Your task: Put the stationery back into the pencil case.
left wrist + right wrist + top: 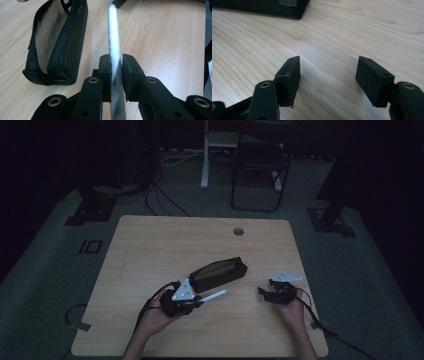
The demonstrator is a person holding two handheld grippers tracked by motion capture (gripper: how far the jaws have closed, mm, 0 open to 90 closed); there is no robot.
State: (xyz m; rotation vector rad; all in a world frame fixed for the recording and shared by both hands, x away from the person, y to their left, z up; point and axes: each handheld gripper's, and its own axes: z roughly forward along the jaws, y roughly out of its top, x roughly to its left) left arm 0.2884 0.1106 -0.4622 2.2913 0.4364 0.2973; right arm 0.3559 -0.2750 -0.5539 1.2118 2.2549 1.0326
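A black zippered pencil case [219, 273] lies near the middle of the wooden table [150, 245]; in the left gripper view the pencil case [60, 42] lies at the left. My left gripper [195, 302] is shut on a white pen [214, 295] that sticks out toward the right, just in front of the case. In the left gripper view the pen [113, 42] runs up between the two pads, clamped. My right gripper [262, 293] rests low over the table at the right, open, with bare wood between its jaws [328, 72].
A round cable hole [238, 231] sits at the table's far edge. A corner of the pencil case [287, 10] lies beyond the right gripper. Behind the table stand a dark chair [260, 170] and loose cables on the floor [160, 195].
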